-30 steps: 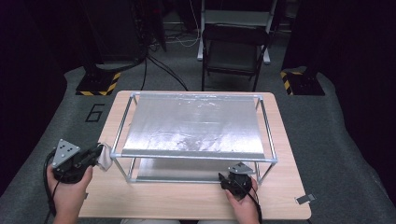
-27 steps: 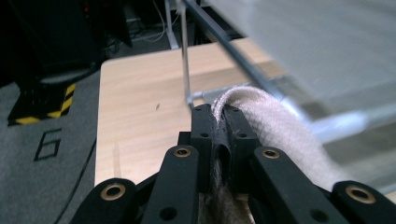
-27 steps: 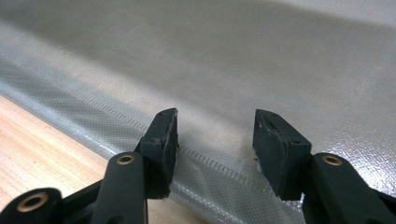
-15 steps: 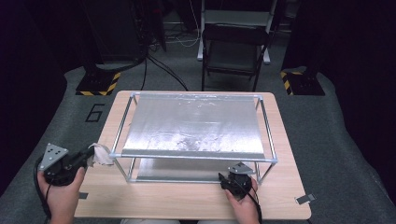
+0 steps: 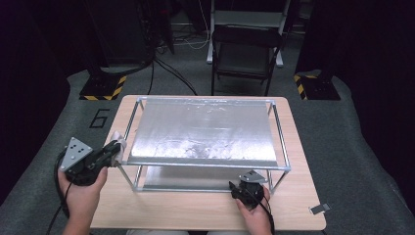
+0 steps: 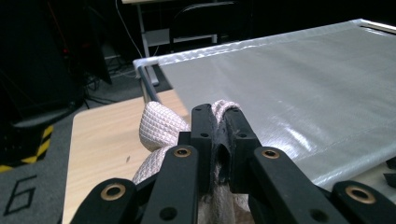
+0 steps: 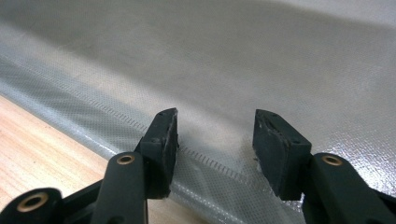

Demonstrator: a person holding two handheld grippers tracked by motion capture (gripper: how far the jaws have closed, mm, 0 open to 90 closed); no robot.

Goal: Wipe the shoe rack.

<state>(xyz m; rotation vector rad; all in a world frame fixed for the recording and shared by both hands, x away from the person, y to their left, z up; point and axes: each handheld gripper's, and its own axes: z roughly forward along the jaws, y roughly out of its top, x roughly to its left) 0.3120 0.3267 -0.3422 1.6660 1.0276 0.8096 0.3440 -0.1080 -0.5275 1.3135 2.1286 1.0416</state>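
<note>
Waffle-weave cloth (image 6: 161, 126) — clamped in left tongs (image 6: 219, 116) — beside rack (image 5: 205, 164).

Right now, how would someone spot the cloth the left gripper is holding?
Find the wooden table with the silver-sheeted metal rack. At the rack's near left corner, the left gripper pinches a pale waffle-weave cloth, the only soft, bunched thing there.

Black folding chair (image 5: 243, 54) stands beyond the wooden table (image 5: 205, 210). Yellow-black striped bases (image 5: 102, 88) flank it on grey floor marked "6" (image 5: 99, 118).
</note>
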